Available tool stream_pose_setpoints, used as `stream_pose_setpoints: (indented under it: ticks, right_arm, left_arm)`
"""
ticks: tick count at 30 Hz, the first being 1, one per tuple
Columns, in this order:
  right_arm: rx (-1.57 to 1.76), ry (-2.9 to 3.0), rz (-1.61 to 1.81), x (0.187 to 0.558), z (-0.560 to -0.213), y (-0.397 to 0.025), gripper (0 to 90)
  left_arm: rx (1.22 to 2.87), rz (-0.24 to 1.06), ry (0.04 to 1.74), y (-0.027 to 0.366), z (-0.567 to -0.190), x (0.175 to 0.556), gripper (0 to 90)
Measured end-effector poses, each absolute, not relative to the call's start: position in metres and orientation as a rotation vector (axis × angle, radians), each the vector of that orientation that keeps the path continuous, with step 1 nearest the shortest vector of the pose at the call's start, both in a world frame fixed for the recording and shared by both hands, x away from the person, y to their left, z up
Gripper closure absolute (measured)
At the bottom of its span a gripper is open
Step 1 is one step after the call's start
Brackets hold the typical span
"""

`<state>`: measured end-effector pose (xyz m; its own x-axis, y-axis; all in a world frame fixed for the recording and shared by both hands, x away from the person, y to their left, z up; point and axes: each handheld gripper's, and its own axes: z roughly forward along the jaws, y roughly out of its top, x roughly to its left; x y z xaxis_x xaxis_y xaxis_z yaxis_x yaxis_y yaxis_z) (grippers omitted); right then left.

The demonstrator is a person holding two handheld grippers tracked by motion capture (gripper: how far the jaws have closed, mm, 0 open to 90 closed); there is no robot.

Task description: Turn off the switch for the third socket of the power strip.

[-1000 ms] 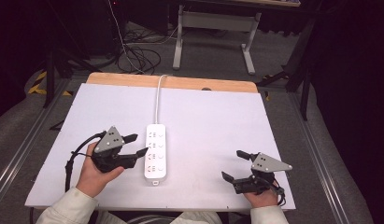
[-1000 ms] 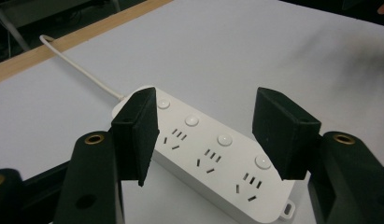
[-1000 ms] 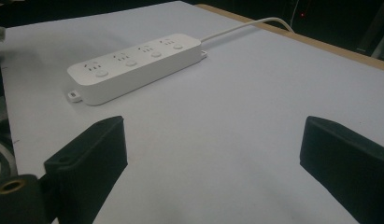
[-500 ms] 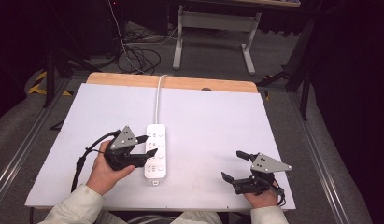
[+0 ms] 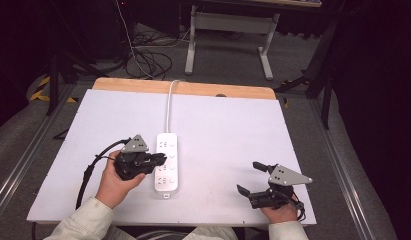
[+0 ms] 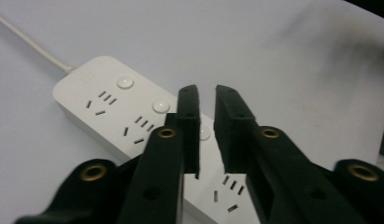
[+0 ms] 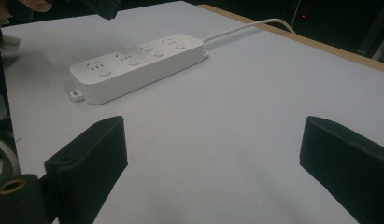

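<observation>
1. High view: a white rectangular plastic power strip (image 5: 166,163) lies lengthwise on the white-topped bench (image 5: 228,130), left of centre, and its white cord (image 5: 169,105) runs away over the far wooden edge. The left tool (image 5: 160,159), held in the person's left hand (image 5: 118,181), points right, its black tips over the strip's left edge about midway along; from this height the gap between its jaws cannot be made out.
2. Also in the high view, the right tool (image 5: 249,178) sits well apart from the strip near the bench's front right corner, held in the right hand (image 5: 278,212), with its two jaws spread wide and pointing left. On the floor beyond the bench stand a grey metal frame (image 5: 228,35) and loose black cables (image 5: 148,57).
3. Left gripper view: the left tool (image 6: 207,98) shows what the height hides: its jaws are nearly together, a thin slit between them, hovering over the power strip (image 6: 115,116) with one round button showing in the slit. Whether the tips touch the strip I cannot tell.
4. Right gripper view: the right tool (image 7: 213,140) is wide apart with bare bench between its jaws; the power strip (image 7: 138,65) lies ahead, untouched, with four socket groups and a small tab on its near end.
</observation>
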<state>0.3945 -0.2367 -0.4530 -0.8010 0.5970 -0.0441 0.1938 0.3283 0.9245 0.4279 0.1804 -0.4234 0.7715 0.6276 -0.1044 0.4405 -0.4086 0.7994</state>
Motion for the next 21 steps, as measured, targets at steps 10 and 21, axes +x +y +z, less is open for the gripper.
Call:
stream_pose_setpoints:
  ticks: [10, 21]
  right_arm:
    - [0.695, 2.224, 1.464, 0.394, -0.453, -0.237, 7.8]
    - [0.692, 2.229, 1.468, 0.395, -0.453, -0.237, 7.8]
  left_arm:
    - [2.097, 0.285, 0.718, 0.169, -0.44, 0.435, 89.8]
    - [2.133, 0.272, 0.734, 0.161, -0.453, 0.441, 89.8]
